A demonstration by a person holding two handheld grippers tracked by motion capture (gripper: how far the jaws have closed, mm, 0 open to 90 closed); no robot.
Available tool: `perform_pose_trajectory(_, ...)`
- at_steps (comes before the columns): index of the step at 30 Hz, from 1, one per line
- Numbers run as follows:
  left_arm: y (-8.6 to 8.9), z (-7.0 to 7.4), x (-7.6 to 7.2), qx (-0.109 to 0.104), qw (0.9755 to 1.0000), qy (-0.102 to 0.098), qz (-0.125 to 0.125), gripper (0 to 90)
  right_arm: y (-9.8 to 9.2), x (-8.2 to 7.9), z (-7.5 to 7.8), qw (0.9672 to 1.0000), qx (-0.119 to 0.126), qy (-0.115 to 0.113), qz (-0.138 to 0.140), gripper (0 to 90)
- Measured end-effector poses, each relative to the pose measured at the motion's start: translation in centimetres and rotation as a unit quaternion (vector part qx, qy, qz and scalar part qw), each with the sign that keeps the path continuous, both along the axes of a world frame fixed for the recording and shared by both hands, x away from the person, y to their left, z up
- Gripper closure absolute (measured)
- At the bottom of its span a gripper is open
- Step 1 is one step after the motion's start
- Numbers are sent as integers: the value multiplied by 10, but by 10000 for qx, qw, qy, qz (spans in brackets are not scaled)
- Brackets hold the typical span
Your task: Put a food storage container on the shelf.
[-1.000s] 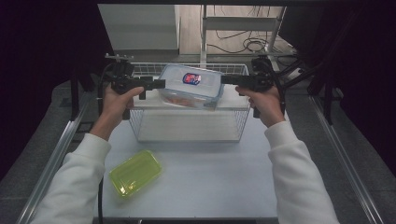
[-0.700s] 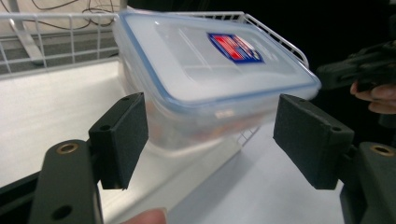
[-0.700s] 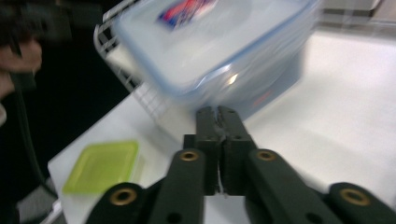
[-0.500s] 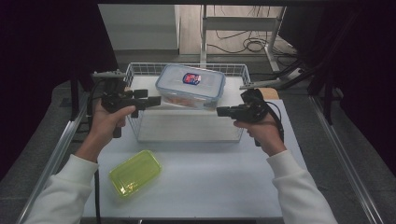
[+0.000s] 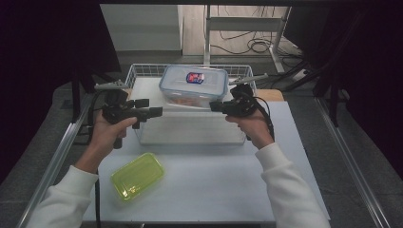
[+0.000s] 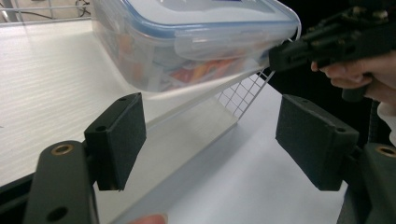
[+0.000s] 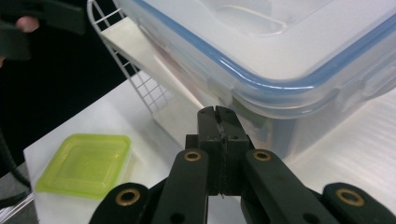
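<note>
Two grippers flank a clear lidded container [image 5: 193, 86] that sits inside the wire basket [image 5: 138, 72] at the far side of the table [image 5: 214, 171]. Container shows a blue-edged lid and colourful contents; it rests on the basket's pale floor, nearer the basket's back rim.

Left gripper [image 5: 154, 112]: jaws stand wide apart with nothing between them; in the left gripper view the pads [image 6: 122, 135] sit short of the container's near corner, not touching. Right gripper [image 5: 215, 106]: jaws pressed together on nothing, tip just beside the container's side latch in the right gripper view [image 7: 217, 122].

Yellow-green lid [image 5: 138, 175] lies flat on the table near the person's left forearm, well apart from the basket.

Judgement on the step: both hands appear to be off the container after setting it in the basket. To do this well, draw each gripper away level and outward, clear of the basket's wire rim, so no jaw catches a latch or drags the container. Right tip is closest; move it first and slowly.
</note>
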State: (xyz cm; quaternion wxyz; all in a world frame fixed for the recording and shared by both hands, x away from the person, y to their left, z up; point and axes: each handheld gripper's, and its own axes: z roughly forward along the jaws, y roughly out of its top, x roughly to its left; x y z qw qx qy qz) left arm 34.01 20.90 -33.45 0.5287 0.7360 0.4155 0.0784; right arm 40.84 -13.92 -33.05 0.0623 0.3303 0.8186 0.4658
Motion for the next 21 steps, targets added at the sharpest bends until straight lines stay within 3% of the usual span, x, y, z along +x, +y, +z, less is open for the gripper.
perform_pose_trajectory(8, 2, -1, -2, -27, 10000, -2, -16, 235, -4, 9, 2, 9998, 59, 48, -210, 885)
perform_pose_trajectory(21, 1, -7, -5, -37, 10000, 24, -47, 230, -11, 14, -2, 9993, 191, 75, -311, 885)
